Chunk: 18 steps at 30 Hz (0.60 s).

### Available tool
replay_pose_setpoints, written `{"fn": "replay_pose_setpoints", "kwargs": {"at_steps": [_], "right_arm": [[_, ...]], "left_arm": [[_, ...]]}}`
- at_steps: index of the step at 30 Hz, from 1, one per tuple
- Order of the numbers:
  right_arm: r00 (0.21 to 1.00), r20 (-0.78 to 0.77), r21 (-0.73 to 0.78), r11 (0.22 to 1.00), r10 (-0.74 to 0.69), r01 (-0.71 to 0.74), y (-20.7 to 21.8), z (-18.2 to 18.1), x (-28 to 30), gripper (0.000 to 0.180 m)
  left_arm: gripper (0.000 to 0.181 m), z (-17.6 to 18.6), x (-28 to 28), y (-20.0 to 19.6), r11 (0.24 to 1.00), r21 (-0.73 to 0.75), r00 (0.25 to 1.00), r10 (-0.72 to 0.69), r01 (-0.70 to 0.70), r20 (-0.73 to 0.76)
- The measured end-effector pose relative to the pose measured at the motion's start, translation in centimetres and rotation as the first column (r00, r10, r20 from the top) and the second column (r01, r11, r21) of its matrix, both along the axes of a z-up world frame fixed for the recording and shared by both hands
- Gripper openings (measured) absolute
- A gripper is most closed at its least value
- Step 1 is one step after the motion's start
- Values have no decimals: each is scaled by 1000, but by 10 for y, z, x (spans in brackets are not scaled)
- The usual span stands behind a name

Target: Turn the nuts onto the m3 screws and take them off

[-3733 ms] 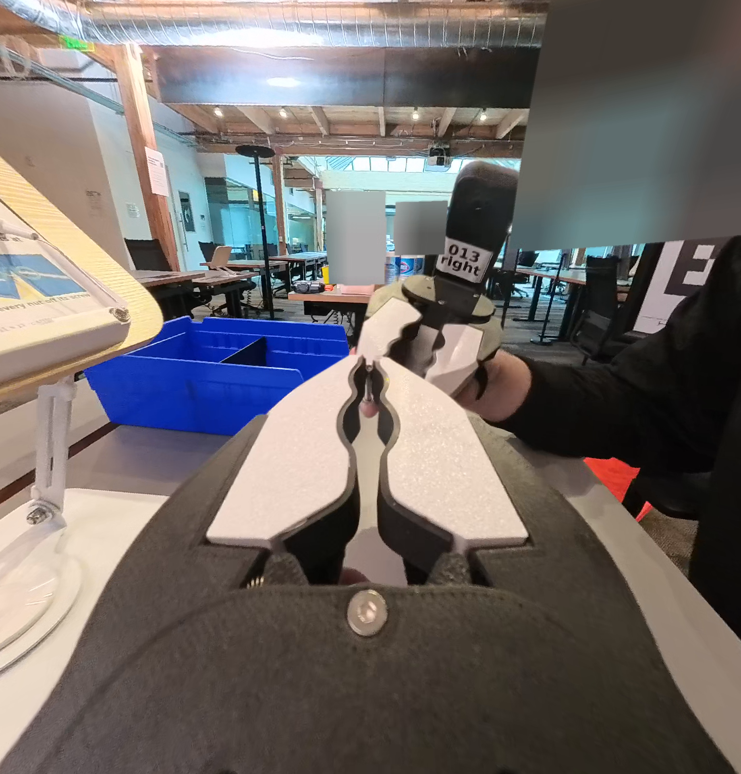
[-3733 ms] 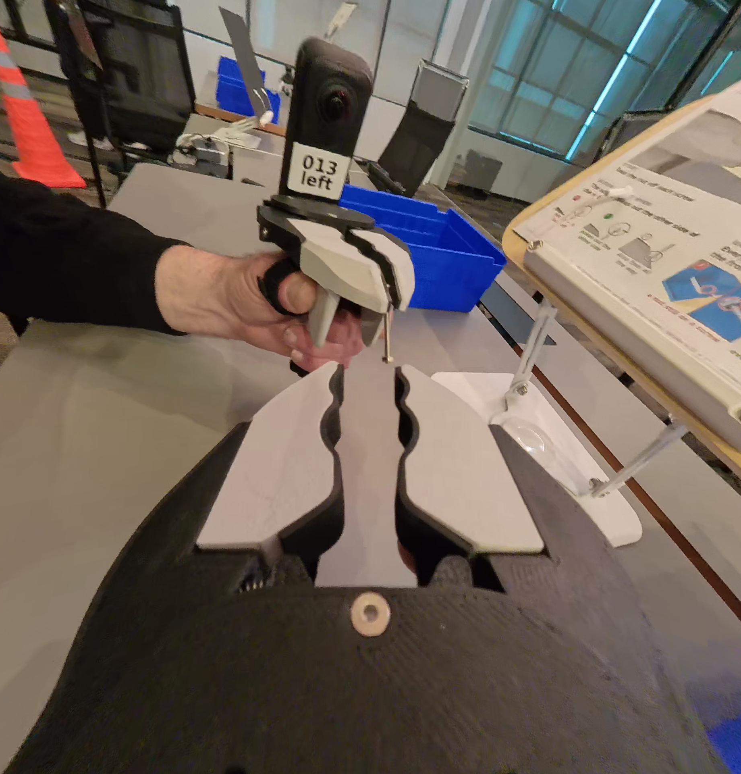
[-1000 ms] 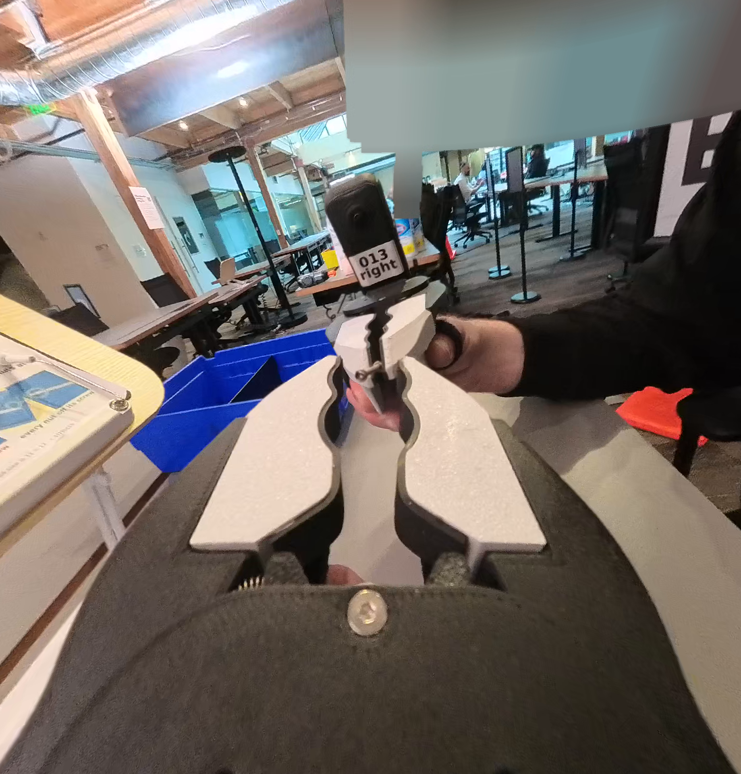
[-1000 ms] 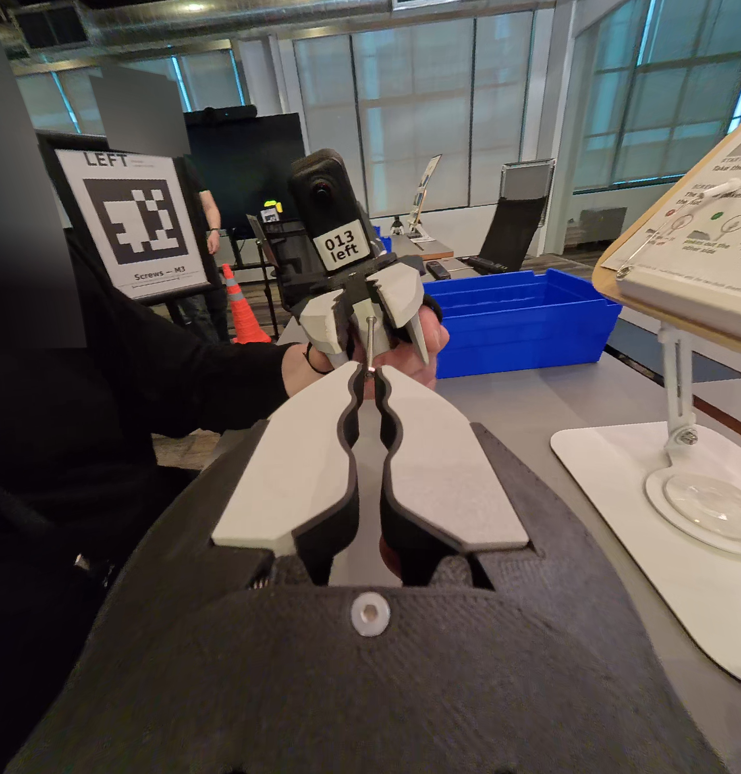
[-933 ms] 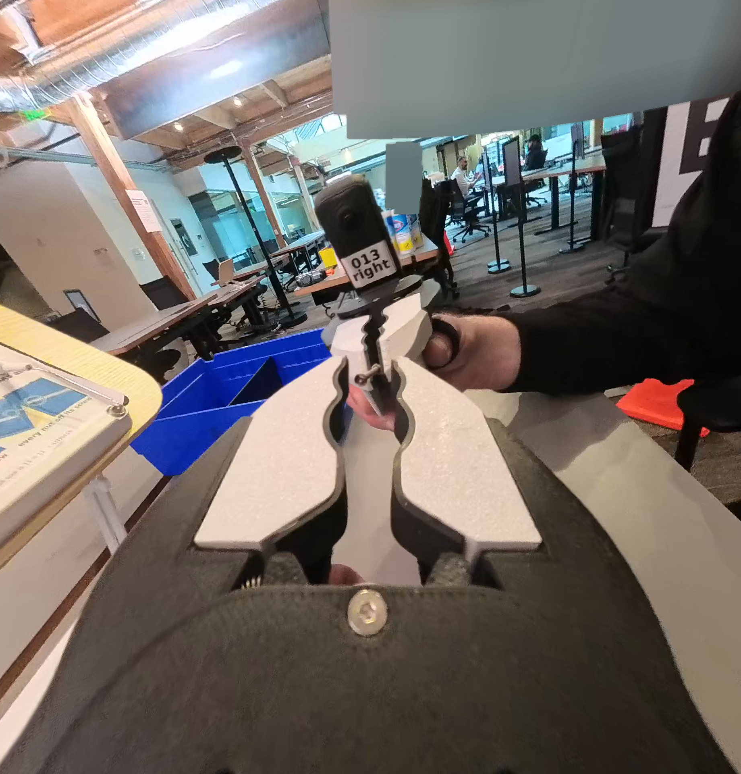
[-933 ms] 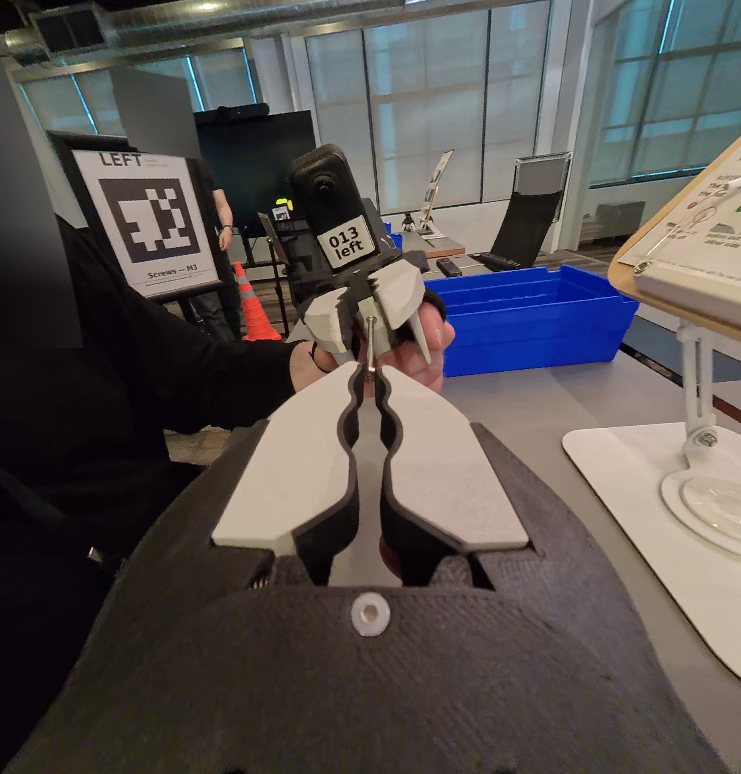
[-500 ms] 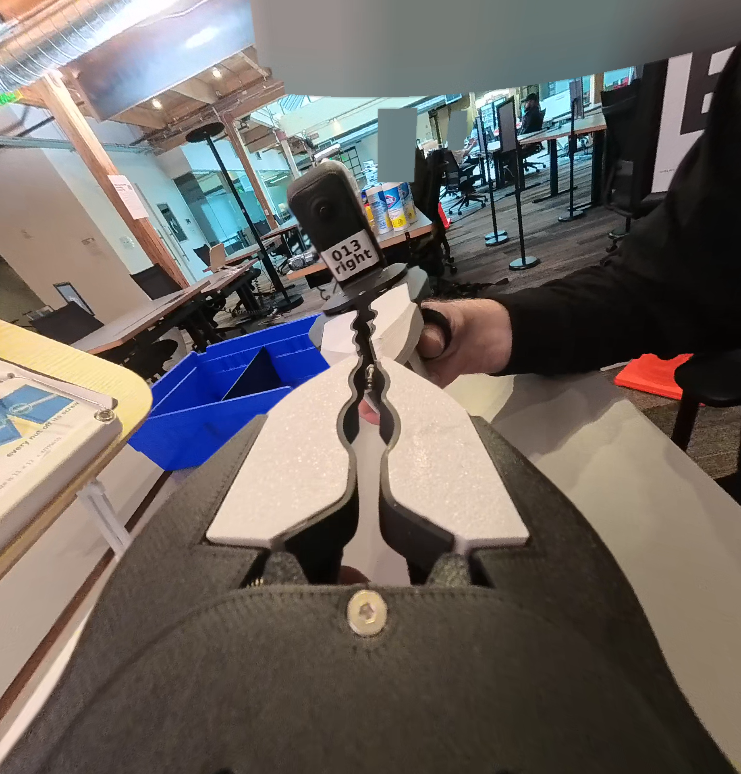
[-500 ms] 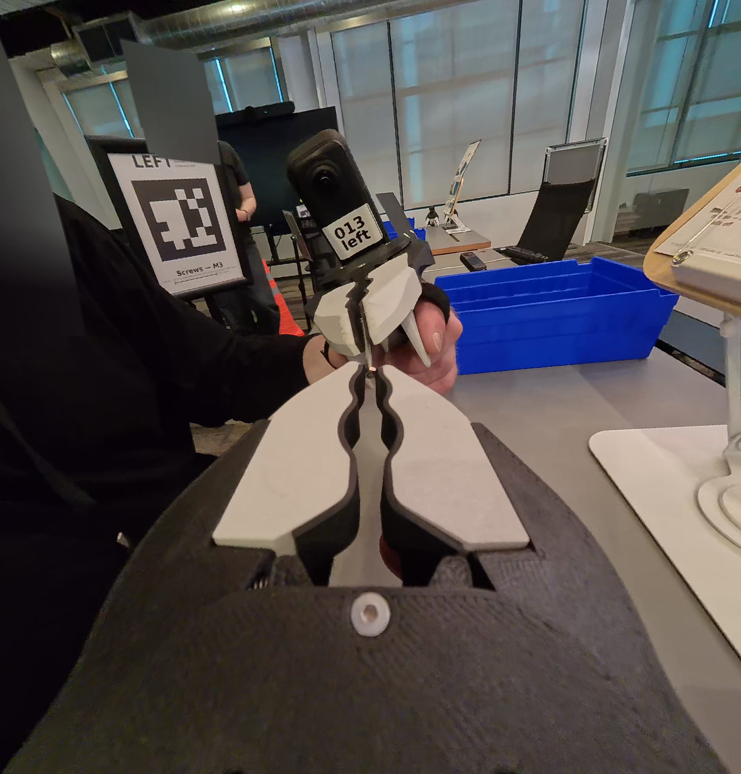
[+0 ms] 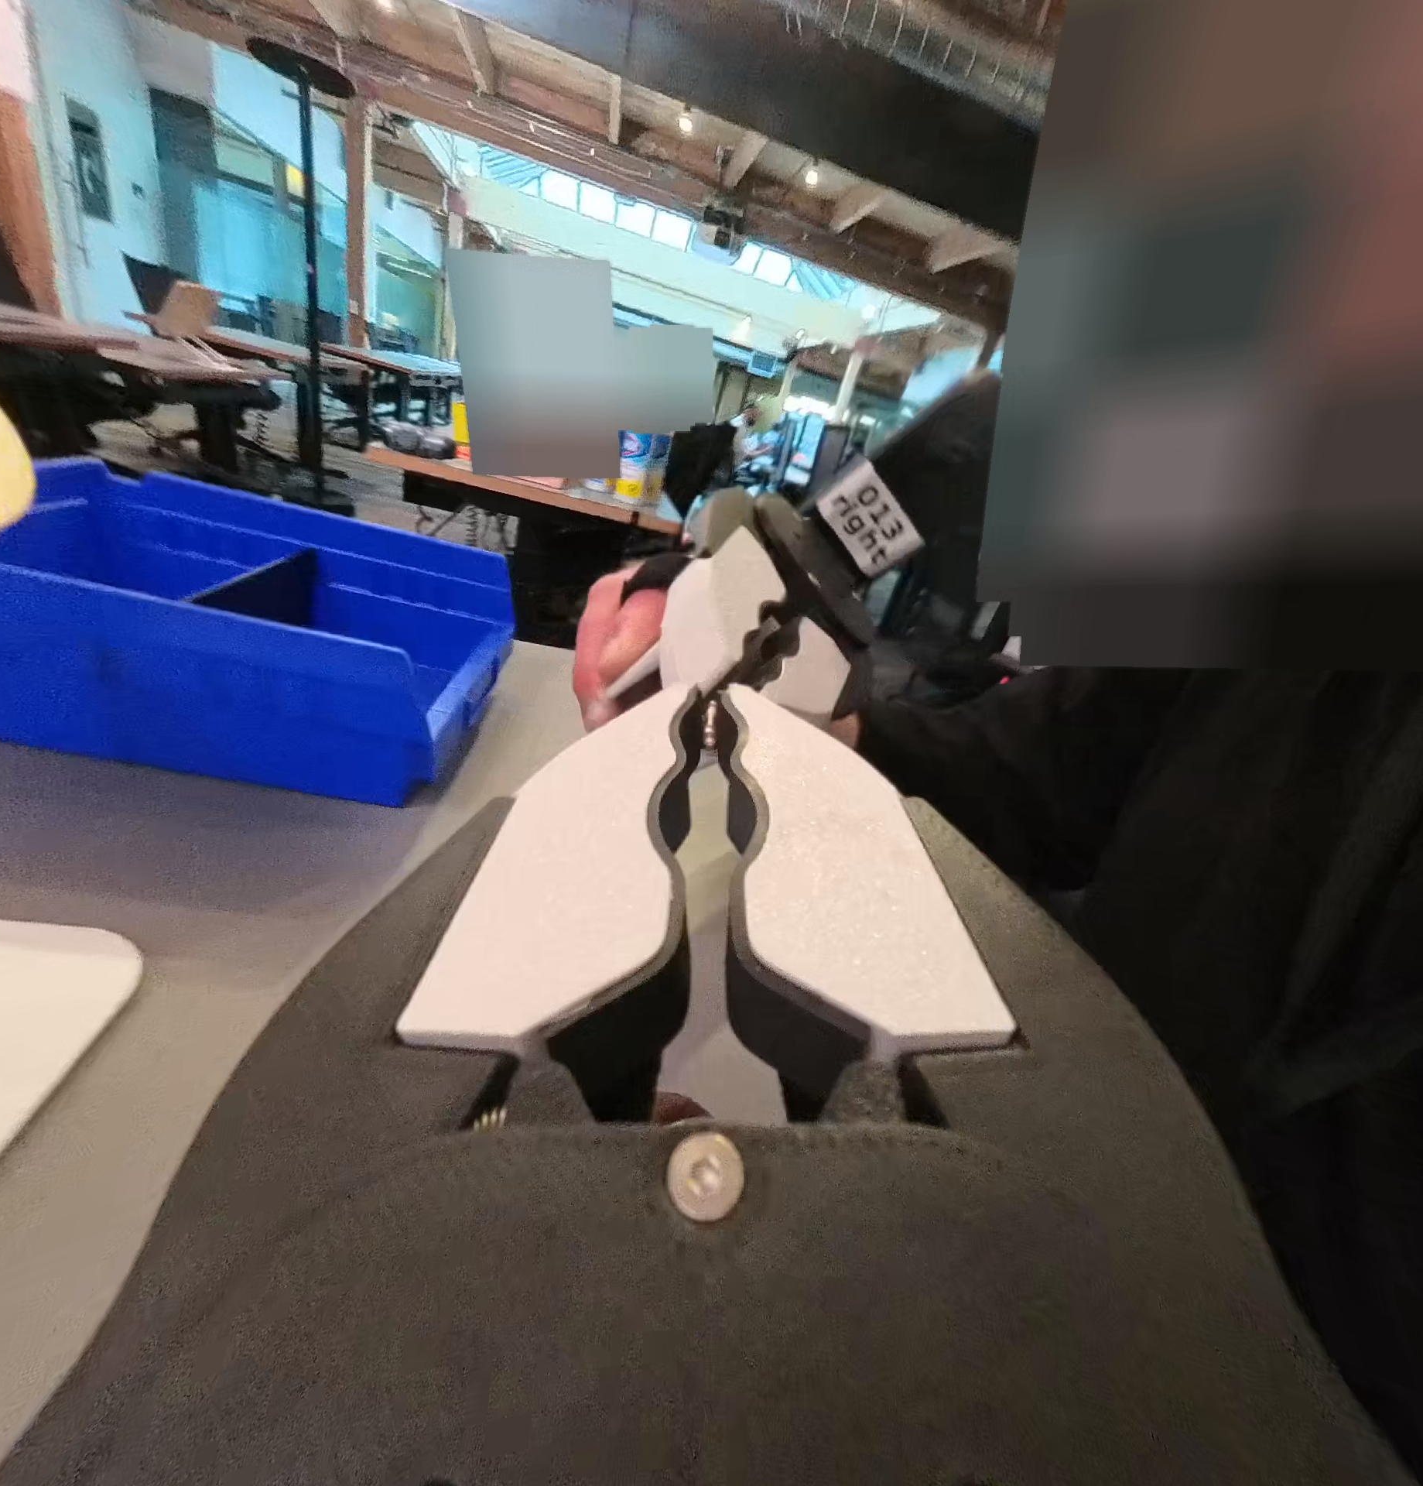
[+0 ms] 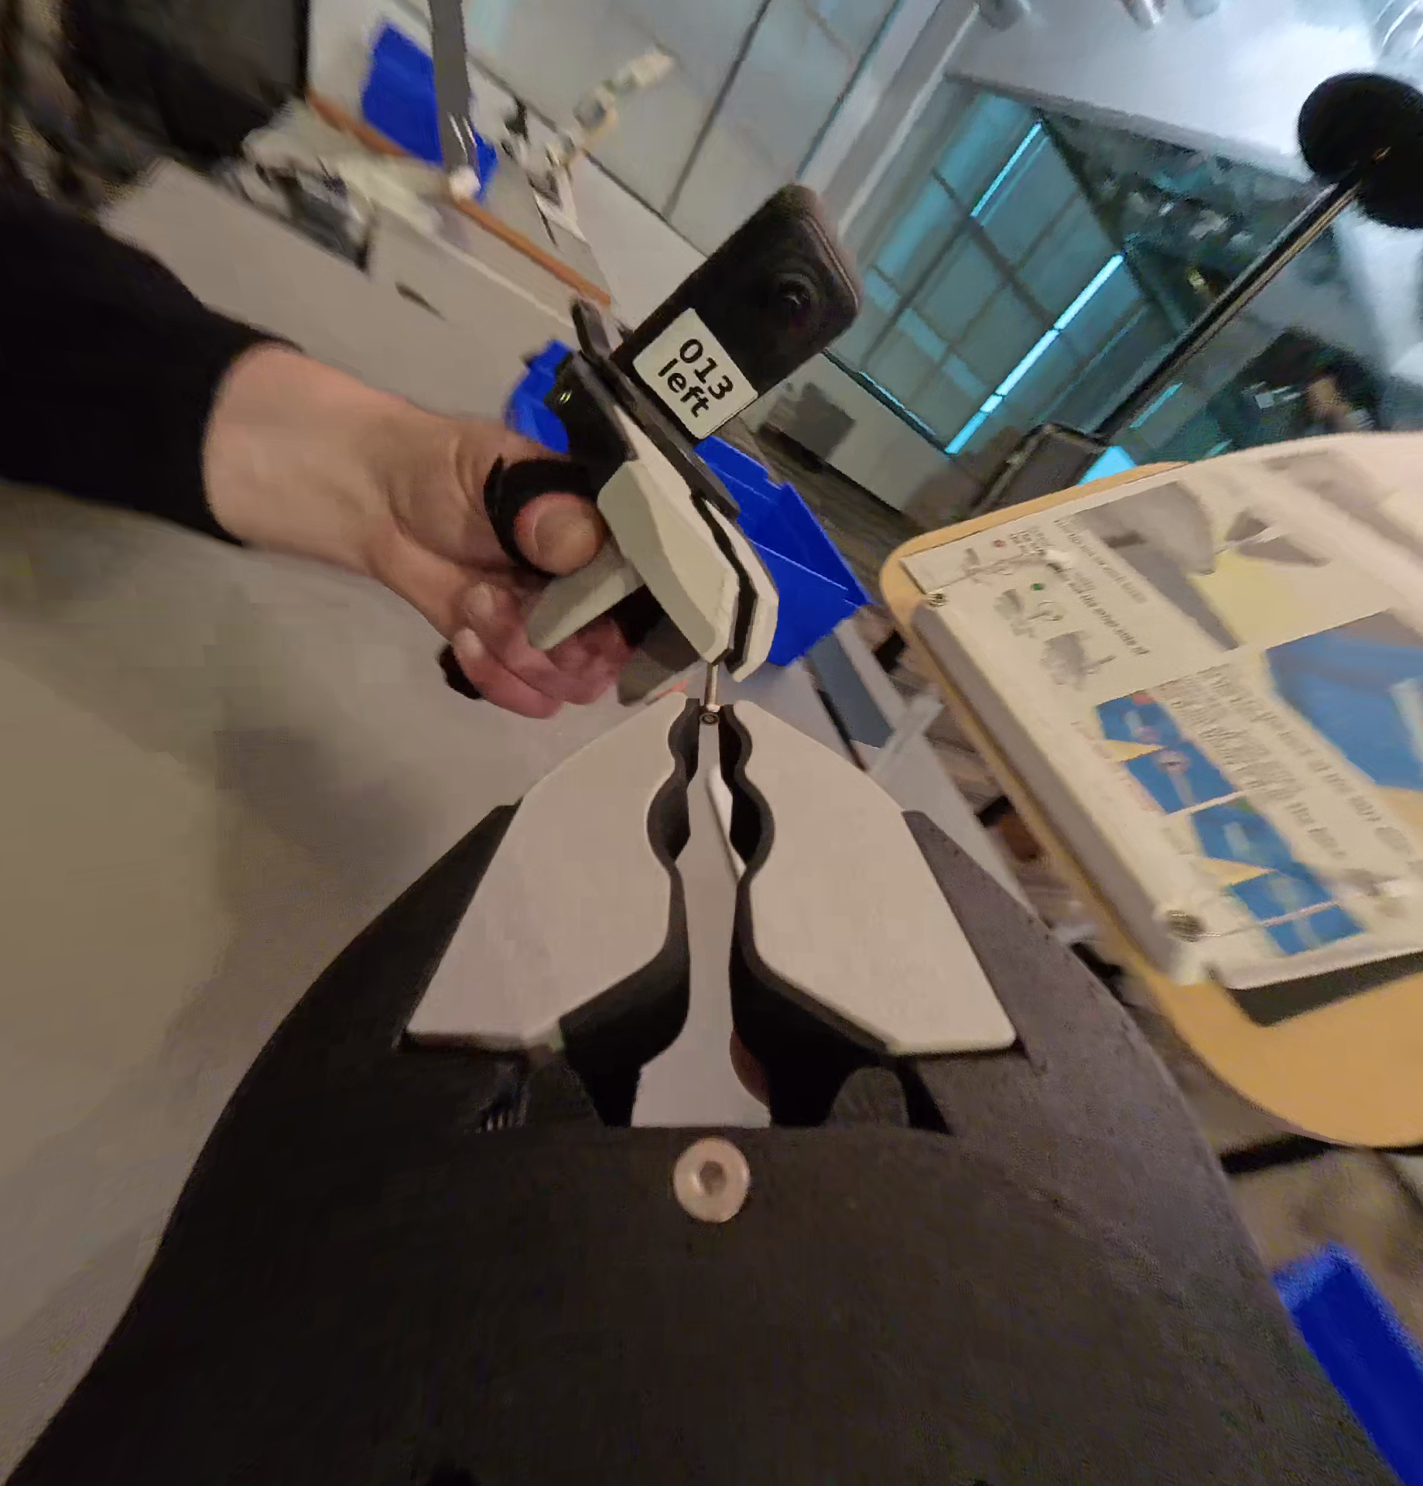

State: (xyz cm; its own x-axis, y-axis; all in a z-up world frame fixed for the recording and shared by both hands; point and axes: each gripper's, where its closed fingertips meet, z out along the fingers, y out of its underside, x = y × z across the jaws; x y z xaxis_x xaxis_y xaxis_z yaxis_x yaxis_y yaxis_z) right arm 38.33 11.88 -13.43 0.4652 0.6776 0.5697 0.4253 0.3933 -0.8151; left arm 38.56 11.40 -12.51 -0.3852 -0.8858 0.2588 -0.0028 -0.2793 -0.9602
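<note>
My left gripper (image 9: 712,706) is shut on a thin M3 screw (image 9: 713,721) at its fingertips. In the right wrist view that gripper (image 10: 720,655) hangs tilted, held by a hand, with the screw (image 10: 713,683) pointing down out of it. My right gripper (image 10: 708,714) is shut on a small nut (image 10: 709,719) at the screw's lower end. In the left wrist view the right gripper (image 9: 760,643) leans to the right, tip to tip with my left one. Both are held above the grey table (image 9: 169,844).
A blue divided bin (image 9: 209,643) stands at the back of the table and also shows in the right wrist view (image 10: 788,563). A wooden instruction board (image 10: 1174,724) stands on the right. A white base plate (image 9: 32,1013) lies at the left. A dark sleeve (image 9: 1174,804) fills the right side.
The right gripper, open 3.7 s ago, is shut on the nut. The left gripper opened a second ago, then shut on the screw again. Both grippers have rolled, and the right one now leans over.
</note>
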Motion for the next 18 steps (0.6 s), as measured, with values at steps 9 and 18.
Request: {"fn": "replay_pose_setpoints", "kwargs": {"at_steps": [9,18], "right_arm": [[987,121,90,991,-106,96,9,-10,4,5],[989,-138,-201,977,48,-76,7,-7,8,5]], "left_arm": [[3,-10,3,9,974,-222,998,-56,56,7],[22,-6,-5,5,988,139,998,57,-61,33]]}}
